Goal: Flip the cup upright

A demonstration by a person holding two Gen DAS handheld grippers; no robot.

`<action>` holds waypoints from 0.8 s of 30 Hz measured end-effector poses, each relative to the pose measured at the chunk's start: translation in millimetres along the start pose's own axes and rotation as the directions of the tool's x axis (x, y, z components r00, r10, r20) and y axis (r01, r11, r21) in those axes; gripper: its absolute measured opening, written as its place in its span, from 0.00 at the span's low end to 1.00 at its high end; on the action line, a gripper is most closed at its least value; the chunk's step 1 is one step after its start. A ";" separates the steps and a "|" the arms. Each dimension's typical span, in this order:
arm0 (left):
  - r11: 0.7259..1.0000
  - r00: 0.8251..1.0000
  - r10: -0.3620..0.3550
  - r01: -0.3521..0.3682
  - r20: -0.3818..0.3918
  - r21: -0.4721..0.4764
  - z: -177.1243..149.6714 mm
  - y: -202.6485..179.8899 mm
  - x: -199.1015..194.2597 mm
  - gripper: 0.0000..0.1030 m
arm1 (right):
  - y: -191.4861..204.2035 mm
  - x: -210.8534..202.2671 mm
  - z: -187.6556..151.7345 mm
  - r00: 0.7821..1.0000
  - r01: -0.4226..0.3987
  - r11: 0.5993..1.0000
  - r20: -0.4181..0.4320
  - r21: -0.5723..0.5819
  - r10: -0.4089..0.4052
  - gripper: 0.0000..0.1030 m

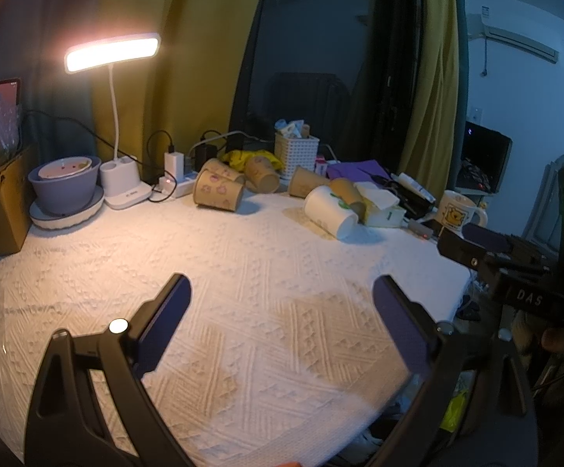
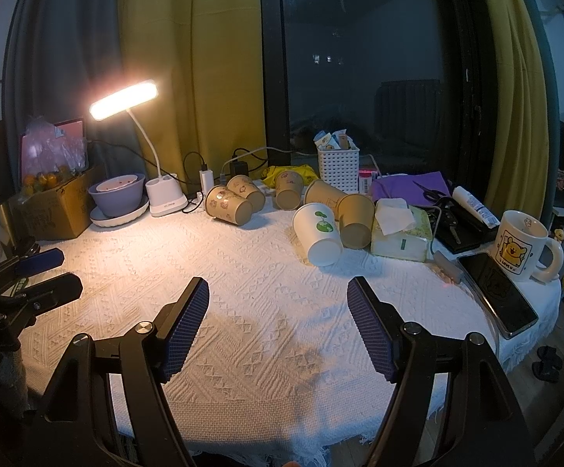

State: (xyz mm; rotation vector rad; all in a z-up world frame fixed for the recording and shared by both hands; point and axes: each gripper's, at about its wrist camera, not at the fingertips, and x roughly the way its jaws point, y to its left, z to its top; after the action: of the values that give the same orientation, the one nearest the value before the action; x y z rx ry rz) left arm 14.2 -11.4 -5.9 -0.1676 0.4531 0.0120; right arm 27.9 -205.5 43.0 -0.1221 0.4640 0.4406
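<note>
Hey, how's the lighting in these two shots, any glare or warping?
Left wrist view: the desk lamp blows out with a hazy halo, and the room behind is dim. Right wrist view: the lamp lights the tablecloth warmly. Both views bend at the edges.

A white textured cloth (image 2: 243, 272) covered the table (image 2: 531, 334); on it lay a white paper cup (image 2: 318, 235) and brown paper cups (image 2: 229, 206) on their sides, a tissue pack (image 2: 400, 235), phone (image 2: 496, 294), upright mug (image 2: 521, 249) and lit lamp (image 2: 165, 198)
</note>
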 end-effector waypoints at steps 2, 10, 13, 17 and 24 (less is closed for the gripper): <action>1.000 1.000 0.000 0.000 0.001 0.002 0.7 -0.4 0.0 0.93 | 0.0 0.0 0.2 1.000 0.000 1.000 -0.001 0.000 0.000 0.74; 1.000 1.000 0.001 -0.001 0.010 0.001 1.6 -2.3 0.0 0.93 | -1.4 0.2 -0.2 1.000 0.000 1.000 0.000 0.002 0.000 0.74; 1.000 1.000 -0.001 0.001 0.009 0.001 1.7 -2.8 -0.7 0.93 | -1.5 0.4 -0.5 1.000 0.000 1.000 0.001 0.002 0.000 0.74; 1.000 1.000 -0.003 0.003 0.009 0.004 1.8 -3.7 -1.1 0.93 | -2.0 0.2 -0.5 1.000 -0.002 1.000 0.002 0.003 0.002 0.74; 1.000 1.000 -0.010 0.010 -0.012 0.006 3.3 -6.1 8.3 0.93 | -3.0 3.1 -0.9 1.000 0.000 1.000 -0.004 0.005 0.000 0.74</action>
State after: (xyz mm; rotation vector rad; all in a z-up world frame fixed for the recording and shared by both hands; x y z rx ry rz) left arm 23.4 -17.1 -5.7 -0.1639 0.4646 -0.0006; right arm 31.3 -207.3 40.8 -0.1180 0.4695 0.4391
